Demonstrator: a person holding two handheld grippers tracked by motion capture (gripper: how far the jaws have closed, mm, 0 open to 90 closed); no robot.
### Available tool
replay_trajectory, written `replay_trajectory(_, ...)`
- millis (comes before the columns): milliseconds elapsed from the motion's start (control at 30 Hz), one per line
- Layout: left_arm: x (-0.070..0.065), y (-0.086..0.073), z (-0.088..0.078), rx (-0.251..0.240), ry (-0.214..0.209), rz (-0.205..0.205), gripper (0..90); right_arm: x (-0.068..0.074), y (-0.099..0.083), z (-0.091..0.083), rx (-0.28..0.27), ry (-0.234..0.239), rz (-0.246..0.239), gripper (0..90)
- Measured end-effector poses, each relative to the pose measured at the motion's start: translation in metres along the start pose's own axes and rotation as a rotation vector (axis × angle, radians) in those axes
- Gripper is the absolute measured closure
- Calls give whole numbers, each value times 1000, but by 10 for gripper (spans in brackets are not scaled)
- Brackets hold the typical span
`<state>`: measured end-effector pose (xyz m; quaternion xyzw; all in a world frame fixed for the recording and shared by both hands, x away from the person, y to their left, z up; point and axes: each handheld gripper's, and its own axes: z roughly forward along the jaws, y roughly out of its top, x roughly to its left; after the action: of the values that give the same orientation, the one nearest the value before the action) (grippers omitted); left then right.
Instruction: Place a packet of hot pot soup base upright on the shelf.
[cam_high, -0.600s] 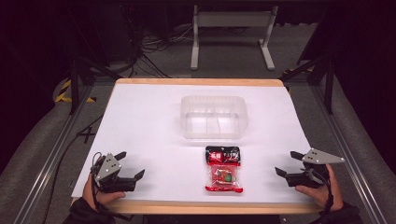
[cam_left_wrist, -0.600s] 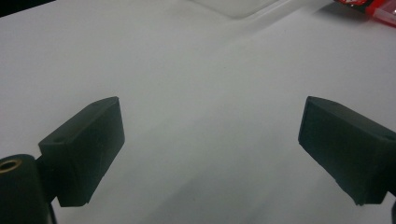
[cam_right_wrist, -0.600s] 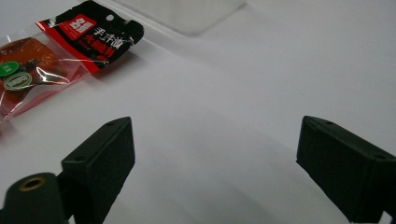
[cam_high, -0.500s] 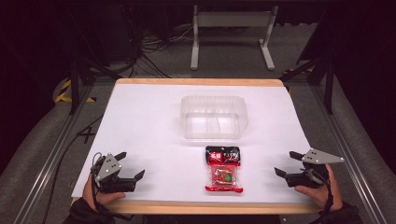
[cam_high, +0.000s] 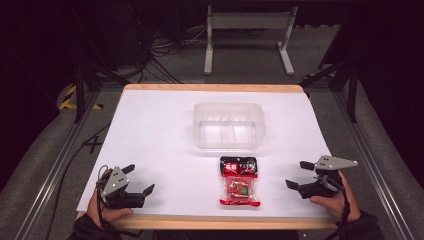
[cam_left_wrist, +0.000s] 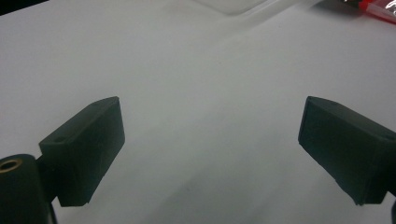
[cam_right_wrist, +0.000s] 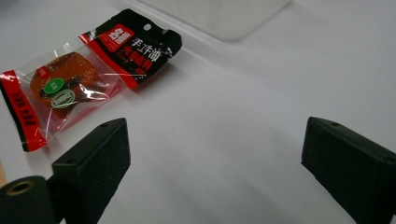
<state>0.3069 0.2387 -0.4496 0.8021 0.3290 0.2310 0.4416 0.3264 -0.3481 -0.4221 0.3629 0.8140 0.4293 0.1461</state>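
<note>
A red and black snack packet (cam_high: 239, 180) lies flat on the white table (cam_high: 160, 135) near the front edge, midway between both hands. Behind it stands a clear plastic tray (cam_high: 229, 124) with compartments. My left gripper (cam_high: 138, 179) rests at the front left, jaws wide apart over bare table (cam_left_wrist: 205, 121), nothing between them. A corner of the packet (cam_left_wrist: 378, 7) peeks in at the top right of the left gripper view. My right gripper (cam_high: 299, 174) sits at the front right, open, pointing toward the packet (cam_right_wrist: 88, 70), which lies up and left of its jaws.
The clear tray's corner (cam_right_wrist: 224, 18) shows at the top of the right gripper view. The table's wooden front edge (cam_high: 200, 222) runs just before my hands. Beyond the table are a dark floor, cables (cam_high: 165, 50) and a white stand (cam_high: 247, 30).
</note>
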Motion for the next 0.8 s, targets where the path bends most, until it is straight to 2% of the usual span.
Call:
replay_trajectory(67,-1,0,0,3,-1,0,78,0,2,3,3,10,3,75)
replay_trajectory(133,-1,-1,-1,8,-1,2,78,0,7,12,11,49,15,75)
replay_trajectory(200,-2,-1,-2,8,1,4,78,2,13,26,42,100,25,65)
replay_trajectory(367,-3,-3,-4,9,2,-2,79,5,23,47,73,170,41,65)
replay_trajectory(400,-3,-3,-4,9,4,0,79,5,23,47,73,170,41,65)
replay_trajectory(567,-4,-3,-4,12,5,2,79,8,35,74,117,232,58,57)
replay_trajectory(633,-4,-3,-4,12,4,2,79,10,37,86,141,229,61,54)
replay_trajectory(667,-4,-3,-4,14,3,3,79,10,38,90,144,247,68,42)
replay_trajectory(800,-4,-3,-4,14,-1,5,79,15,45,100,141,267,76,40)
